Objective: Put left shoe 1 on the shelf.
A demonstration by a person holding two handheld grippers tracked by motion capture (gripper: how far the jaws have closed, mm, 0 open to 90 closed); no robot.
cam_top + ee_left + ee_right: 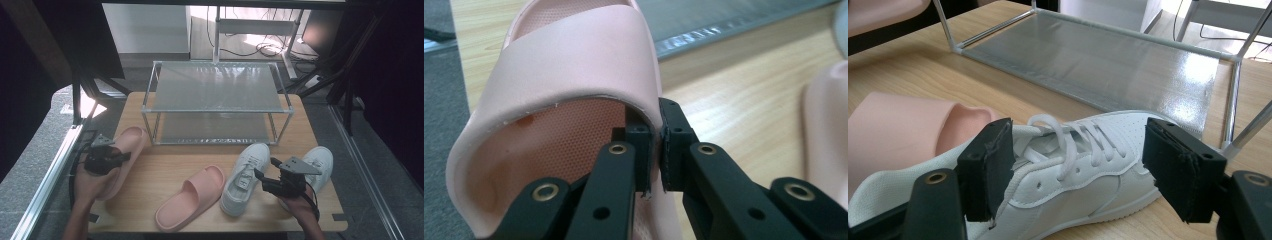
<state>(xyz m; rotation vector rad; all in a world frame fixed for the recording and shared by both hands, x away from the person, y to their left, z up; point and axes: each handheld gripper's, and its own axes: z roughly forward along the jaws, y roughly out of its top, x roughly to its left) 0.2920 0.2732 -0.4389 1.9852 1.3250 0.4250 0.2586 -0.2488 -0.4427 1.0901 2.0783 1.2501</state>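
Gripping the strap edge of a pink slipper [574, 65] at the table's [170, 167] left side, the left gripper [655, 150] is clamped tight. Right gripper [1075, 170] stands open astride a white sneaker [1088, 165], beside the second slipper [192, 196], before the rack [217, 107].

A lab: framed test table [150, 175], floor cables [250, 50], dark curtains.
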